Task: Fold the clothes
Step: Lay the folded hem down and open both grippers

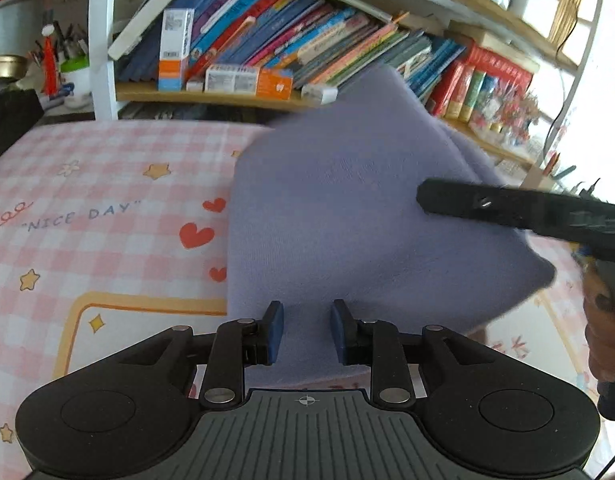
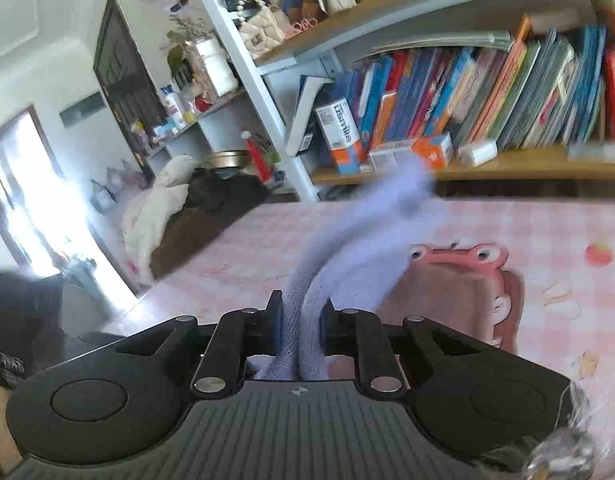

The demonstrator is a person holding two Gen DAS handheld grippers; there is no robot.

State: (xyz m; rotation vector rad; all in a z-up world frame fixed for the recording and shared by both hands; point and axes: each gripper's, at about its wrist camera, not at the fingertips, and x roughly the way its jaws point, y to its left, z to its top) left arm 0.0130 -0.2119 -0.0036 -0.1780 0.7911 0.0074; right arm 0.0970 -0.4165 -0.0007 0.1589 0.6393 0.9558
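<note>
STAGE: fold in progress | CLOTH: lilac garment (image 1: 347,216) partly on desk (image 1: 107,208), one flap lifted | RIGHT gripper (image 2: 301,320): clamped on bunched cloth edge, raised | LEFT gripper (image 1: 307,330): narrow, cloth between pads, contact unclear | LEFT TO DO: lay flap over, flatten.

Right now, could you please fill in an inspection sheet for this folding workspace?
Surface: pink checked tablecloth with hearts, stars and "NICE DAY" print.
Job's things: lavender garment, partly lifted off the cloth.
Clutter: nothing seen on the cloth besides the garment.
Grippers: left claw straddles the garment's near edge, pads apart from it; right claw shut on a bunched fold.
Cables: a dark cable hangs at the shelf's right end.
Surroundings: bookshelf with leaning books and small boxes; dark door; white bundle beside the table.
</note>
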